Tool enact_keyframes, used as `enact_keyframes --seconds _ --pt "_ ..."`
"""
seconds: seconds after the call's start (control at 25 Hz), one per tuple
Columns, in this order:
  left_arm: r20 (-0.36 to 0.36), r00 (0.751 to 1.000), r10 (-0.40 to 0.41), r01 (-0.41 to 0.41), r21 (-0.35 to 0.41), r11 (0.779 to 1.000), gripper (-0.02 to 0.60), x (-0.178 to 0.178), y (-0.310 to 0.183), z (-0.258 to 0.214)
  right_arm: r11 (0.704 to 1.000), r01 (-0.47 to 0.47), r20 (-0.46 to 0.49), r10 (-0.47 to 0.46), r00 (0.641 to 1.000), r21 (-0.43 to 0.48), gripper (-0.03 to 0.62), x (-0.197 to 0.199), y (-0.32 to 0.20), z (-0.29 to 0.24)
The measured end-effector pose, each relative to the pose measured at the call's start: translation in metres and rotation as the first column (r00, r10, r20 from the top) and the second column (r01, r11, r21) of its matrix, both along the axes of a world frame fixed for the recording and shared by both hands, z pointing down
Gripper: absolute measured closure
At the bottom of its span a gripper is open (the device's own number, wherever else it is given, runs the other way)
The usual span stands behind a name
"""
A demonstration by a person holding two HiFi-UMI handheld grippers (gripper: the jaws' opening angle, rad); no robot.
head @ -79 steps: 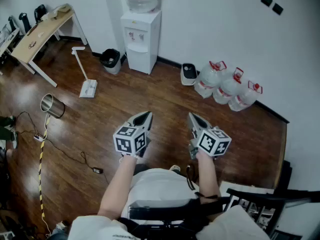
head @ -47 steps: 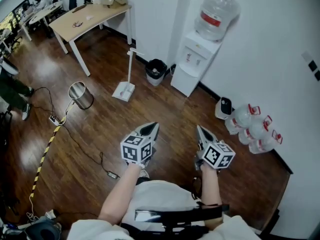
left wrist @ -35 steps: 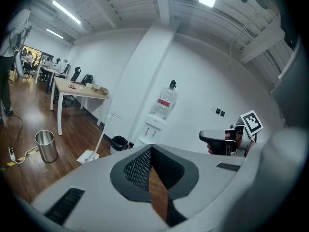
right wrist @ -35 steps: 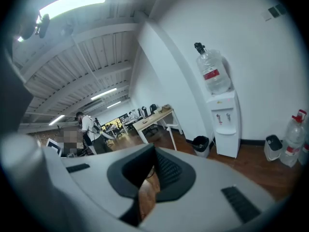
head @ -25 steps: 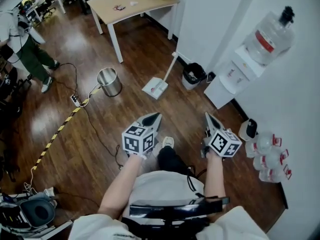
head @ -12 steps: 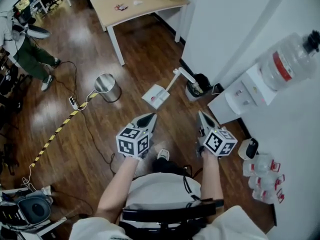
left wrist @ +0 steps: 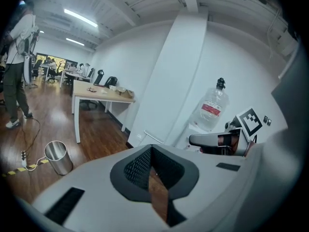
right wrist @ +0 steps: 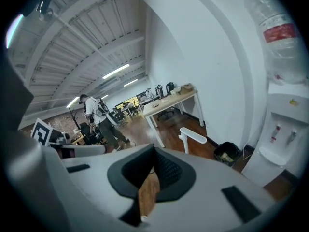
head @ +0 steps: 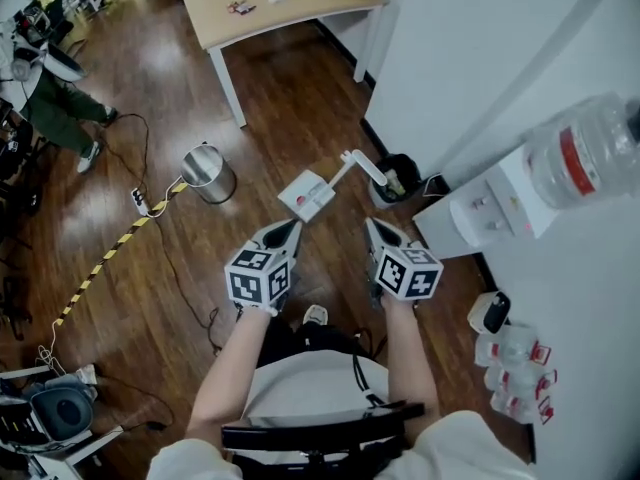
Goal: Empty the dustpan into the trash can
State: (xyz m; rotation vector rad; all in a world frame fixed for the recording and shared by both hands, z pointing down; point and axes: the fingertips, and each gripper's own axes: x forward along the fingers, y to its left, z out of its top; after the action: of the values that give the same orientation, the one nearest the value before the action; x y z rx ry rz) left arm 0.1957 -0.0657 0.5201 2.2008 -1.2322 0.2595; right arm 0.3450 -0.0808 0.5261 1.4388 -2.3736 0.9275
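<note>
The fingers (left wrist: 137,170) of the left gripper (head: 291,225) are pressed together on nothing, and so are those of the right gripper (head: 371,223). Both grippers hang in the air above the wooden floor (head: 300,88). Ahead of their tips, touching neither, the white long-handled dustpan (head: 308,196) stands on the floor just beside the black trash can (head: 398,180) at the wall. A steel bin (head: 208,173) stands further left.
</note>
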Motion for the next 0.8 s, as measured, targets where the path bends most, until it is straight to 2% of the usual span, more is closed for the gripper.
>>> enact_keyframes --seconds 0.2,0.48,0.64,0.8 --pt "0.003 1.0 0.0 0.0 -0.025 1.0 0.592 -0.001 -0.024 0.015 0.999 0.0 -0.05 -0.003 0.999 -0.046 0.579 -0.008 -0.022 0.027" --pt "0.011 1.0 0.029 -0.028 -0.091 0.995 0.592 0.01 -0.056 0.051 0.983 -0.011 -0.201 -0.027 0.979 -0.181 0.58 -0.009 -0.053 0.083" --pt "0.011 1.0 0.027 -0.025 -0.114 0.993 0.593 0.011 -0.066 0.066 0.984 0.008 -0.223 -0.049 0.974 -0.178 0.579 -0.015 -0.066 0.099" --pt "0.009 1.0 0.023 -0.022 -0.13 0.991 0.593 0.011 -0.072 0.084 0.993 -0.003 -0.199 -0.022 0.98 -0.12 0.569 -0.015 -0.081 0.12"
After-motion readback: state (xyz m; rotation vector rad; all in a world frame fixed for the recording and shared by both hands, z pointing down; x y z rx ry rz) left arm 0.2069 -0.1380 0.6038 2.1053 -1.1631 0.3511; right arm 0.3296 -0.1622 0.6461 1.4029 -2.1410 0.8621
